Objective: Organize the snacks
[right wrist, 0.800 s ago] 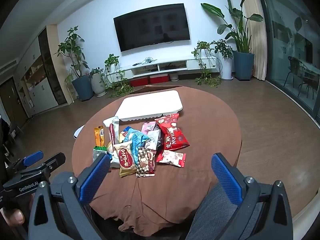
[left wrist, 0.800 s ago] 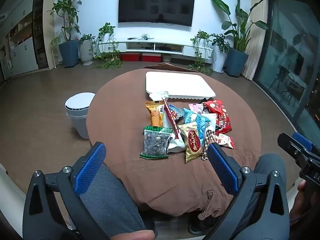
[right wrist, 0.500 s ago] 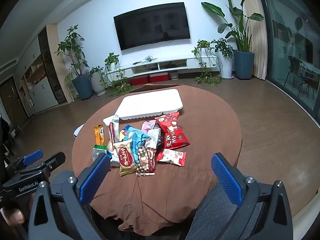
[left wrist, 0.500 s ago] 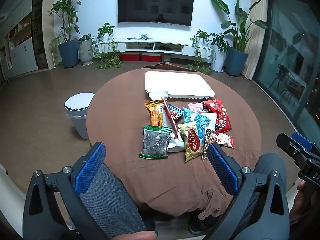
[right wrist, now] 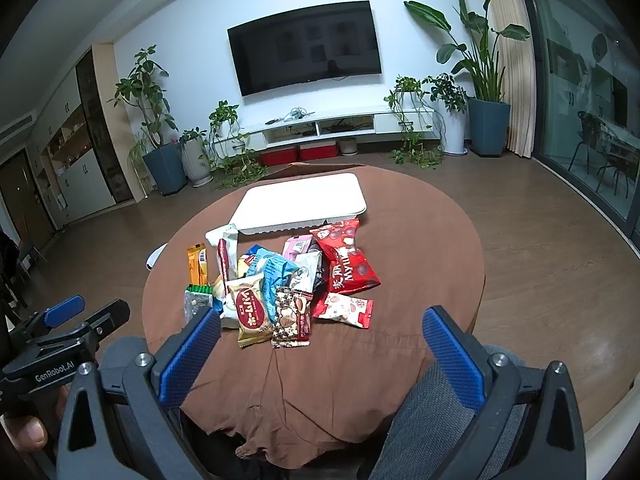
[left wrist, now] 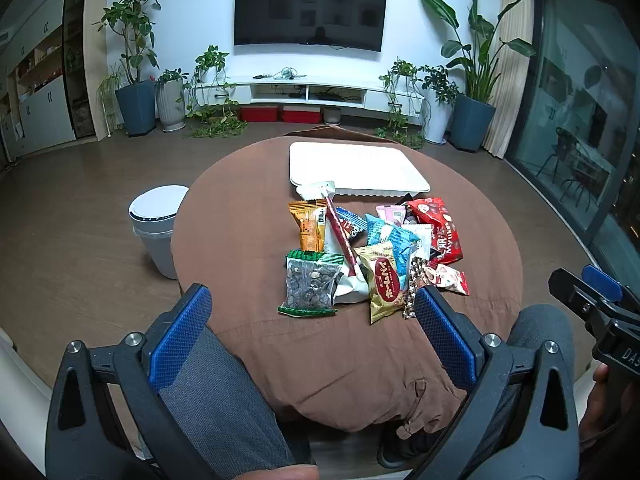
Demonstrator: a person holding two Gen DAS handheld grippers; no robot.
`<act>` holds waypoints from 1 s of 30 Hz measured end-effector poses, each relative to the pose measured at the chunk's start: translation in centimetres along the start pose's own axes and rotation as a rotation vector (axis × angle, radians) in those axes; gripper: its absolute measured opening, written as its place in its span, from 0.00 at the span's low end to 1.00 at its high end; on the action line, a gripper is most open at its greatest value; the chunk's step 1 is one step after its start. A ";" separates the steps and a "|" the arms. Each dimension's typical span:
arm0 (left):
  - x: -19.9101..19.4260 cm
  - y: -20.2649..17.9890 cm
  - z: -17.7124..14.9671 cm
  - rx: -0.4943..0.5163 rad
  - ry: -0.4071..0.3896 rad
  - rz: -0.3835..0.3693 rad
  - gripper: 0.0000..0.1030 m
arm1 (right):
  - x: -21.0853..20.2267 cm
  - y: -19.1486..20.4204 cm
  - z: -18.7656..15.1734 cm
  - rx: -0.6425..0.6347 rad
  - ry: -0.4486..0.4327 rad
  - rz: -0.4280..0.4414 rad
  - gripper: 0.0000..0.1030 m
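A pile of snack packets (left wrist: pixel 372 252) lies on a round table under a brown cloth (left wrist: pixel 240 216); it also shows in the right wrist view (right wrist: pixel 288 284). It includes a green-edged seed bag (left wrist: pixel 310 288), a gold packet (left wrist: pixel 384 282), an orange packet (left wrist: pixel 309 229) and a red bag (left wrist: pixel 440 228). A white tray (left wrist: pixel 356 168) sits behind the pile, also in the right wrist view (right wrist: pixel 304 204). My left gripper (left wrist: pixel 312 328) is open and empty, held near the table's front edge. My right gripper (right wrist: pixel 320 344) is open and empty, likewise short of the pile.
A white-lidded bin (left wrist: pixel 158 224) stands on the floor left of the table. The person's grey-trousered knees (left wrist: pixel 216 400) are under both grippers. Potted plants and a TV unit (left wrist: pixel 308 92) line the far wall. Glass doors are on the right.
Both views shift very slightly; the grippers stay open and nothing on the table has moved.
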State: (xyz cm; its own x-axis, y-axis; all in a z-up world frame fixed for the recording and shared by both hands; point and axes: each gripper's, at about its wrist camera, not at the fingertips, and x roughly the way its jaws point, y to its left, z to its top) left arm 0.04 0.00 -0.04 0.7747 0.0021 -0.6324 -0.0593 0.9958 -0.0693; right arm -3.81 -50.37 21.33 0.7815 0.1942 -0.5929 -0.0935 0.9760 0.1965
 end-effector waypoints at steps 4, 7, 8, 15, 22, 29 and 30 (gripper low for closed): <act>0.0 0.0 0.0 0.001 0.000 0.000 1.00 | 0.0 0.0 0.0 0.000 0.002 -0.002 1.00; 0.0 0.0 0.0 0.001 0.000 0.001 1.00 | 0.0 0.0 0.0 -0.001 0.004 -0.002 1.00; -0.3 -0.1 -0.1 0.001 0.000 0.000 1.00 | 0.0 0.0 0.1 -0.001 0.005 -0.003 1.00; -0.3 -0.1 -0.1 0.002 0.000 0.001 1.00 | 0.3 0.0 -0.7 -0.003 0.008 -0.004 1.00; -0.3 -0.1 0.0 0.003 0.001 0.002 1.00 | 0.3 0.0 -0.8 -0.005 0.013 -0.005 1.00; -0.3 -0.1 -0.1 0.003 0.001 0.002 1.00 | 0.7 -0.1 -1.2 -0.005 0.016 -0.006 1.00; -0.3 -0.1 -0.1 0.003 0.001 0.002 1.00 | 0.7 -0.1 -1.1 -0.006 0.018 -0.007 1.00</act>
State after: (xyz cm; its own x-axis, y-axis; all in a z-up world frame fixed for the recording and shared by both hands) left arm -0.19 -0.14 0.09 0.7741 0.0044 -0.6331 -0.0590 0.9961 -0.0651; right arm -3.93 -50.24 20.05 0.7712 0.1894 -0.6078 -0.0920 0.9778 0.1880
